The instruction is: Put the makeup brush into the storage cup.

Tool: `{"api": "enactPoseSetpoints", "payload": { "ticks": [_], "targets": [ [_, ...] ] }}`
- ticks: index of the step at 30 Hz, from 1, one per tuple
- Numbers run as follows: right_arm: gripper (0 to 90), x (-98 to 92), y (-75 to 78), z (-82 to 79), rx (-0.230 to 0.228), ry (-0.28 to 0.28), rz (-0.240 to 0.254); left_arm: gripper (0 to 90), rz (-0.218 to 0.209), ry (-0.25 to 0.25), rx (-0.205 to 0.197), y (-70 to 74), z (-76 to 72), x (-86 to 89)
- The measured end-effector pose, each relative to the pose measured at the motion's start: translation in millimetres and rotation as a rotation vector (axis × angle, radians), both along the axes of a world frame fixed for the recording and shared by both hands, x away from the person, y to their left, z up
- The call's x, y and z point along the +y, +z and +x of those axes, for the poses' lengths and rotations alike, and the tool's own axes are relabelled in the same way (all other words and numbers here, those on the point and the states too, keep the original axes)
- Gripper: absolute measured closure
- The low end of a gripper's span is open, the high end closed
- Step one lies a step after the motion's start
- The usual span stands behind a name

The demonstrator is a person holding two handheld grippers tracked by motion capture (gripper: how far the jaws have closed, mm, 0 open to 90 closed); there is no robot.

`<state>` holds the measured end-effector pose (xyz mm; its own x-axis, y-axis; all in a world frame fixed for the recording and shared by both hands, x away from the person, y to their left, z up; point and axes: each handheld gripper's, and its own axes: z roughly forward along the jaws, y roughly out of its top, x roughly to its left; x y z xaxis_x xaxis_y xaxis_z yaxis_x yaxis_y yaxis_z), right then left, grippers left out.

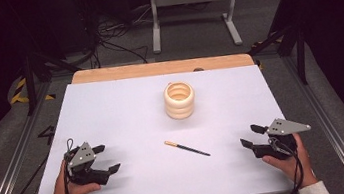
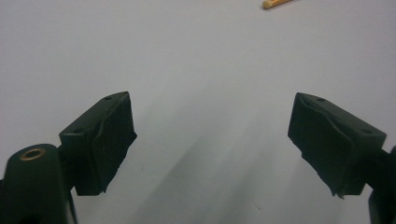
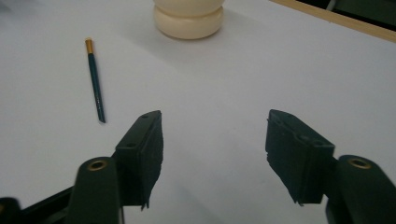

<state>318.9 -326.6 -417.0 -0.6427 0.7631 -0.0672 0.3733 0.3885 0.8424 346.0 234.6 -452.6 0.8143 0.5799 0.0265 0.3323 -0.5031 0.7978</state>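
Observation:
A cream ribbed holder stands upright near the middle of the white table top; its base appears in the right gripper view. A dark pencil with a gold end lies flat in front of it, also seen in the right gripper view, and its gold tip shows in the left gripper view. My left gripper rests open at the front left, nothing between its jaws. My right gripper sits open at the front right with nothing between its jaws.
A wooden strip borders the far edge of the table. Beyond it stand a white frame and loose cables on the floor. Metal rails run along both sides of the table.

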Motion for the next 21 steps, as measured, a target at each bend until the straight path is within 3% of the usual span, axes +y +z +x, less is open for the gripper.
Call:
{"api": "enactPoseSetpoints", "payload": {
  "ticks": [7,16,21],
  "targets": [
    [55.1,18.0,2.0,6.4,0.027,0.051,-0.031,16.0,-0.003,0.001,0.003,-0.5,0.4,-0.7],
    [85.0,53.0,0.4,16.6,0.076,0.128,-0.039,16.3,-0.002,-0.005,0.004,-0.6,0.6,-1.0],
    [90.0,82.5,-5.5,21.1,0.113,0.188,-0.079,16.3,-0.003,-0.008,0.004,-0.3,0.3,-0.7]
  ]
}}
